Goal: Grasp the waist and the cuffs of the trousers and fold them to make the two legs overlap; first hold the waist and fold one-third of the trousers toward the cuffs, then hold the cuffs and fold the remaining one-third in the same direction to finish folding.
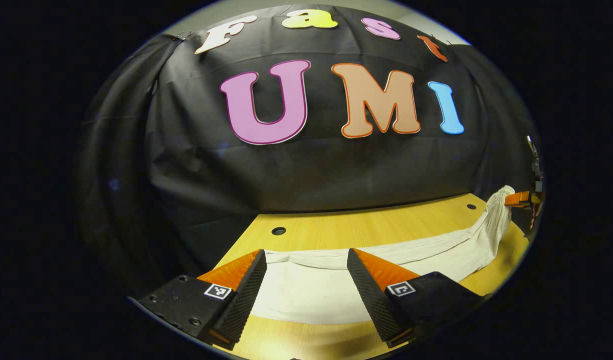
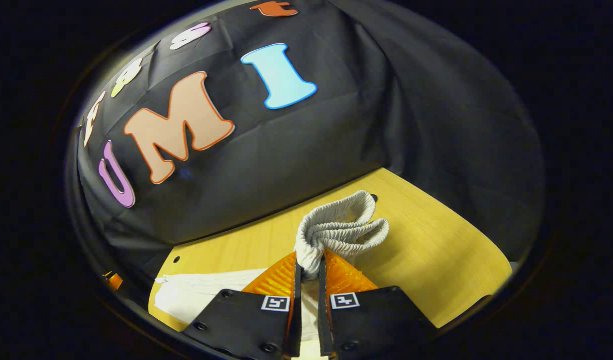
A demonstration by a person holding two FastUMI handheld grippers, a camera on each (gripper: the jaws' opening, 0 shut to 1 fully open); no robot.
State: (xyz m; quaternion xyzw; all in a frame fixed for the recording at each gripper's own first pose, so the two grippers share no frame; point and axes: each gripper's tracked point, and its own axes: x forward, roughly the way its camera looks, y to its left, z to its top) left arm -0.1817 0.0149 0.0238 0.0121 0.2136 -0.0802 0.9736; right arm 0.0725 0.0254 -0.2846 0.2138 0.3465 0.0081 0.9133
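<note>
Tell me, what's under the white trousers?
The trousers lie on a yellow wooden table, which shows all around them. The right gripper pinches the bunched waist and lifts it off the table. Whatever lies beneath the flat cloth is covered.

Between my left gripper point(image 1: 306, 270) fingers the gap stands wide, with only flat trousers point(image 1: 306, 295) beneath. Past them the tabletop point(image 1: 366, 227) runs bare to the black cloth wall point(image 1: 311, 175), which closes off the far side. My right gripper point(image 2: 308, 267) has no gap; the bunched waistband point(image 2: 339, 227) fills it. Bare tabletop lies to its right.
</note>
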